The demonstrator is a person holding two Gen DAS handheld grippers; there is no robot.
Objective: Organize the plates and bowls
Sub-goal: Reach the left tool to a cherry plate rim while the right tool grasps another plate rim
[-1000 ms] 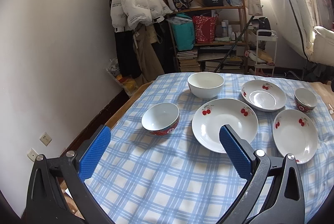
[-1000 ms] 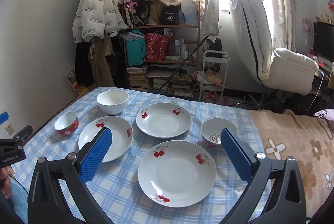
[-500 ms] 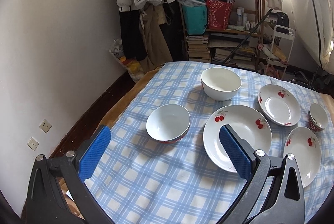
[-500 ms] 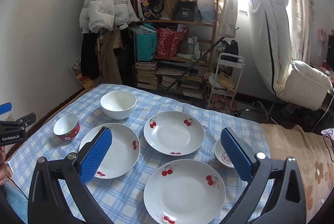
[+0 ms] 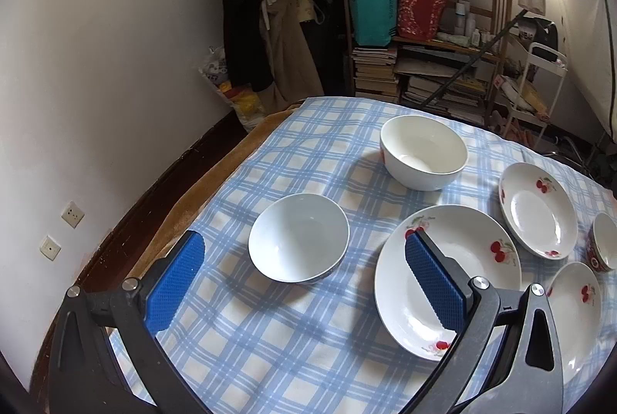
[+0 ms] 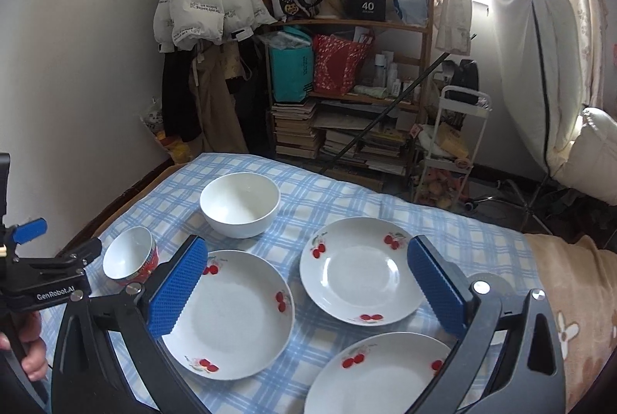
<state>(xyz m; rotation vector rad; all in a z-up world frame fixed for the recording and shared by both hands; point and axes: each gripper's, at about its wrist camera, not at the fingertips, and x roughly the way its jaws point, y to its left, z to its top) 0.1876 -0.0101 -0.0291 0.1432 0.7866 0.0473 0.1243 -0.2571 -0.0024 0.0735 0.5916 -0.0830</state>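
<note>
On the blue checked cloth [image 5: 270, 348] sit three white cherry plates and three bowls. In the left wrist view a small bowl [image 5: 299, 236], white inside and red outside, lies just ahead of my open left gripper [image 5: 304, 242]. Its right finger [image 5: 434, 283] hangs over the nearest cherry plate [image 5: 462, 260]. A big white bowl [image 5: 424, 157] stands farther back. My right gripper [image 6: 308, 248] is open and empty above two cherry plates [image 6: 231, 310] [image 6: 360, 269]; a third plate [image 6: 381, 375] lies nearer. A second small bowl [image 6: 489, 281] is mostly hidden behind the right finger.
The table's left edge [image 5: 216, 182] drops off beside a white wall. Beyond the far edge stand a cluttered wooden shelf [image 6: 347, 98], hanging coats [image 6: 208, 1] and a white trolley [image 6: 455, 152]. A hand [image 6: 31, 348] holds the left gripper's frame [image 6: 42, 275] at the right view's left edge.
Both grippers have moved forward and tilted down towards the table. The small bowl now lies close between the left fingers' line, and the plates sit nearer under the right one. No dish has moved.
</note>
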